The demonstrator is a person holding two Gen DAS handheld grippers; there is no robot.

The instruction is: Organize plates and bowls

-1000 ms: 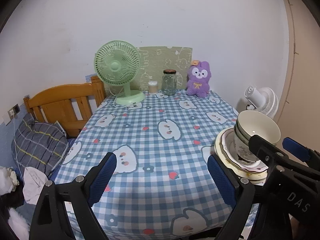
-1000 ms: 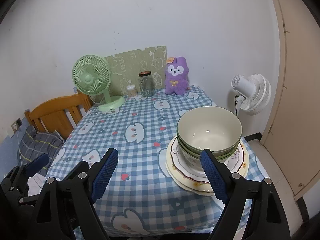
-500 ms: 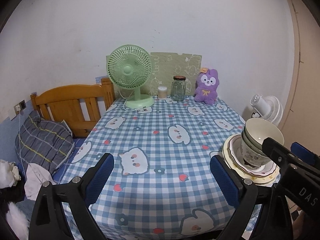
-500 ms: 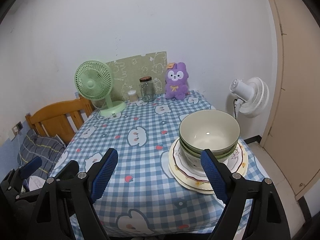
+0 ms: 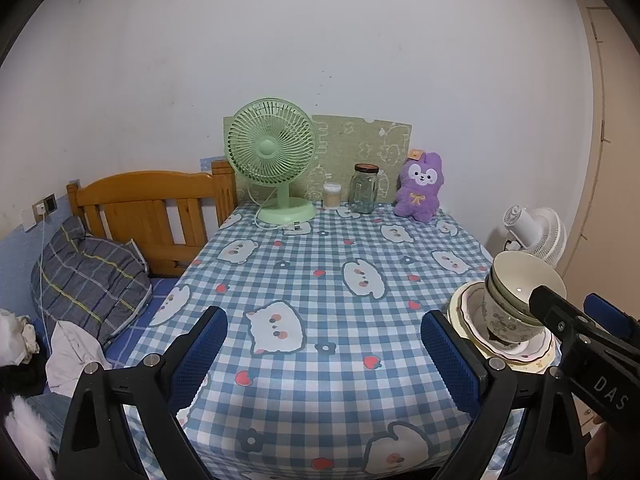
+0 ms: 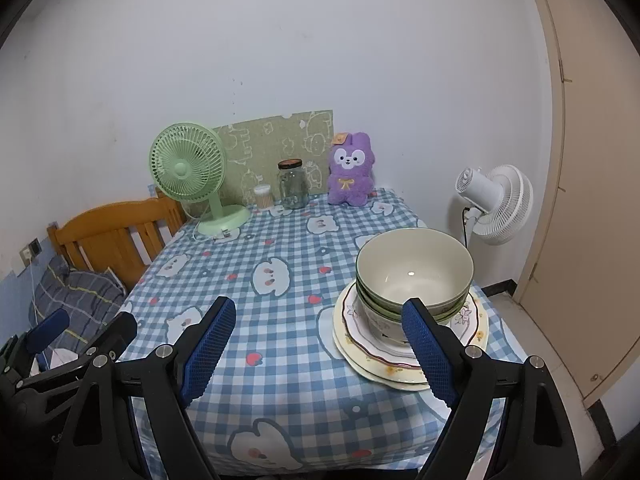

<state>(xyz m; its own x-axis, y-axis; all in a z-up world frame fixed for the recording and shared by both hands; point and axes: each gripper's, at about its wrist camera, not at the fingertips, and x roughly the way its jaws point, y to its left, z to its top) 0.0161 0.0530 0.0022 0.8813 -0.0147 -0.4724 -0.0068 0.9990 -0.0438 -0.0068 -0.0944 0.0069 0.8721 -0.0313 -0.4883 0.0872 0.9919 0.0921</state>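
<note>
A stack of cream, green-rimmed bowls [image 6: 414, 276] sits on a stack of flower-patterned plates [image 6: 472, 324] at the near right corner of the checked tablecloth [image 6: 280, 248]. My right gripper [image 6: 319, 306] hovers open just in front of the pile, its right finger overlapping the bowls' near side, nothing held. My left gripper [image 5: 324, 320] is open and empty over the table's near edge, with the bowls [image 5: 516, 292] and plates [image 5: 464, 308] off to its right. The right gripper's fingers [image 5: 560, 316] partly hide that pile in the left wrist view.
Along the far wall stand a green desk fan [image 5: 272, 160], a cotton-swab tub [image 5: 332, 196], a glass jar [image 5: 364, 190] and a purple plush toy [image 5: 420, 188]. A wooden bed frame [image 5: 152, 208] and pillow [image 5: 88, 276] lie left; a white fan [image 6: 496, 204] and door [image 6: 592, 200] stand right.
My left gripper has drawn back from the table and its jaws stand slightly wider. The right gripper and the dish pile have hardly moved.
</note>
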